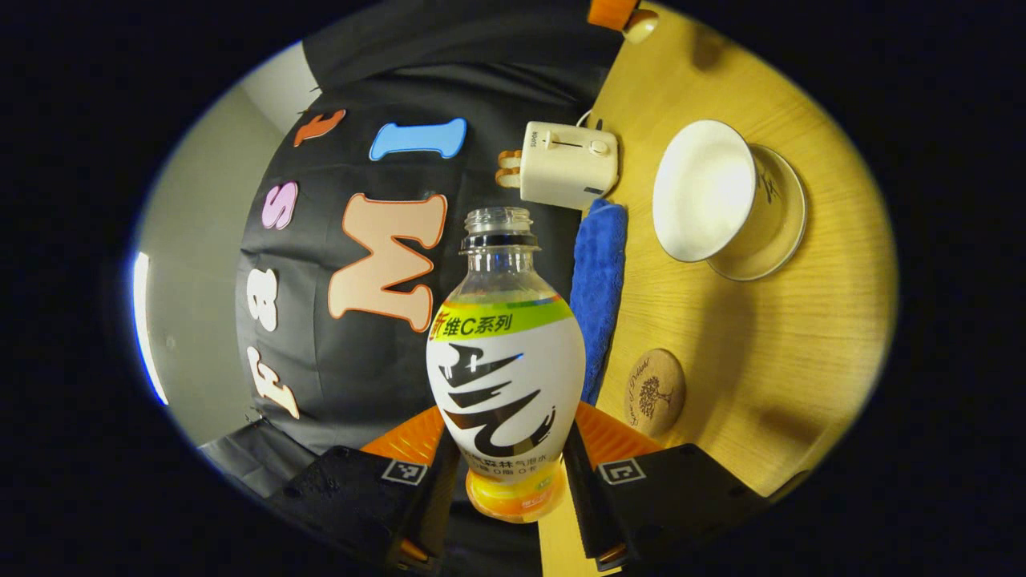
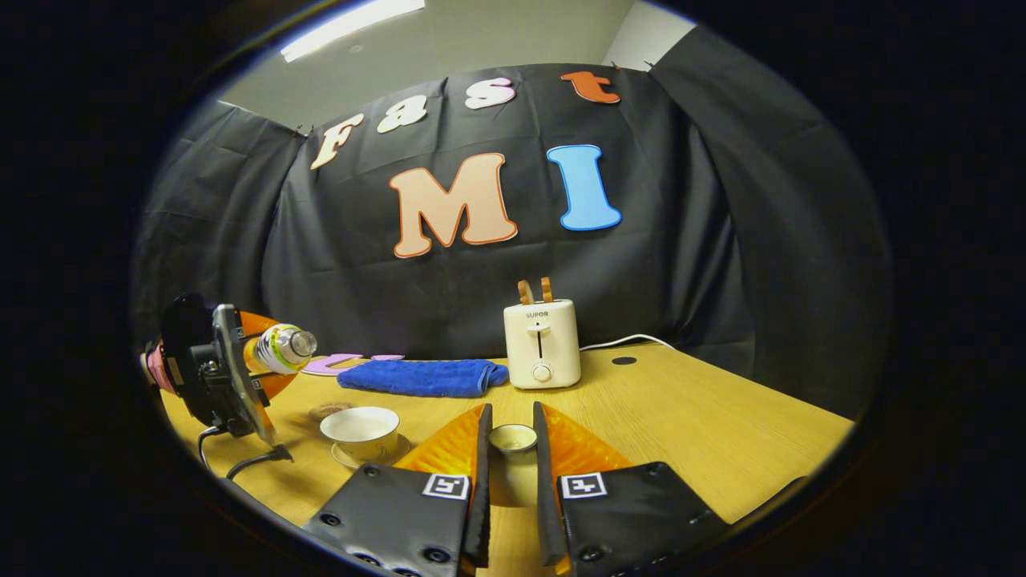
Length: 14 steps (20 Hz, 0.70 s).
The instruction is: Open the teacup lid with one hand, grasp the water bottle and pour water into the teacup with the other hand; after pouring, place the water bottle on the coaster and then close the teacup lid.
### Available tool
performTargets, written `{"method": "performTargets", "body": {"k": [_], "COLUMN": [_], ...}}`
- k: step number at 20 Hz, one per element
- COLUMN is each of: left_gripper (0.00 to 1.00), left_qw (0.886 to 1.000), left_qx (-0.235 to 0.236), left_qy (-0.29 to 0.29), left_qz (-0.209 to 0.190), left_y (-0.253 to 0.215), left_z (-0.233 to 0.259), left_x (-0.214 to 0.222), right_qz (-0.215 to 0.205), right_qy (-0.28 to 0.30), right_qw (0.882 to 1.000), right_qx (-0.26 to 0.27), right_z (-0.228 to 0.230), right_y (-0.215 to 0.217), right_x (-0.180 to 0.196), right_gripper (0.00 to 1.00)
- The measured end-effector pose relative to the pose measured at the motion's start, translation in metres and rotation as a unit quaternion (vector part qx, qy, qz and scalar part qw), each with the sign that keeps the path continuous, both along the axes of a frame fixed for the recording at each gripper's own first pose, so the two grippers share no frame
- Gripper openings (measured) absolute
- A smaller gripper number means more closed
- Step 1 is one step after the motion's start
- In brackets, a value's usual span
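In the left gripper view my left gripper [image 1: 510, 453] is shut on a water bottle [image 1: 505, 361] with a white and yellow label and no cap. In the right gripper view the bottle [image 2: 280, 349] lies almost level in the left gripper [image 2: 258, 357], its mouth pointing toward the open teacup [image 2: 361, 431]. The white teacup [image 1: 705, 192] stands on its saucer [image 1: 781, 216], uncovered. The round cork coaster [image 1: 655, 391] is bare. My right gripper [image 2: 513, 425] is shut on the small cream teacup lid [image 2: 513, 438], held over the table to the right of the cup.
A cream toaster [image 2: 541, 344] with two slices of toast stands at the back of the wooden table [image 2: 705, 425], its cord trailing right. A folded blue towel [image 2: 421, 377] lies to its left. The left gripper's black cable [image 2: 248, 461] hangs near the saucer.
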<state>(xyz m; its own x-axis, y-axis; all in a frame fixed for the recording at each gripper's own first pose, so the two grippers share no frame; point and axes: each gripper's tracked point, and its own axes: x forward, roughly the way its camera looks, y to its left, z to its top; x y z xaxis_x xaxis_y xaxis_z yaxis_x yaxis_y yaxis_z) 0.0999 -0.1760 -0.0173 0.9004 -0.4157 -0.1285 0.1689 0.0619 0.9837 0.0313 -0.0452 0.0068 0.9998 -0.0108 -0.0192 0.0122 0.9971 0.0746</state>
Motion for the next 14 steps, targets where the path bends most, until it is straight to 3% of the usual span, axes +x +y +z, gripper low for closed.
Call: {"method": "performTargets", "body": {"k": [5, 13, 14], "left_gripper": [0.63, 0.63, 0.63], "left_qw": [0.997, 0.984, 0.982], "left_qx": [0.072, 0.165, 0.175], "left_qy": [-0.028, -0.060, -0.064], "left_qz": [-0.014, -0.032, -0.034], "left_y": [-0.005, -0.015, -0.016], "left_z": [0.009, 0.015, 0.015], "left_x": [0.003, 0.006, 0.005], "right_qz": [0.002, -0.003, -0.003], "right_qy": [-0.002, -0.002, -0.003], "right_qw": [0.999, 0.999, 0.999], "right_qx": [-0.036, -0.033, -0.033], "right_z": [-0.001, 0.000, 0.000], "right_y": [0.006, 0.006, 0.006], "right_x": [-0.001, 0.002, 0.002], "right_gripper": [0.29, 0.29, 0.25]}}
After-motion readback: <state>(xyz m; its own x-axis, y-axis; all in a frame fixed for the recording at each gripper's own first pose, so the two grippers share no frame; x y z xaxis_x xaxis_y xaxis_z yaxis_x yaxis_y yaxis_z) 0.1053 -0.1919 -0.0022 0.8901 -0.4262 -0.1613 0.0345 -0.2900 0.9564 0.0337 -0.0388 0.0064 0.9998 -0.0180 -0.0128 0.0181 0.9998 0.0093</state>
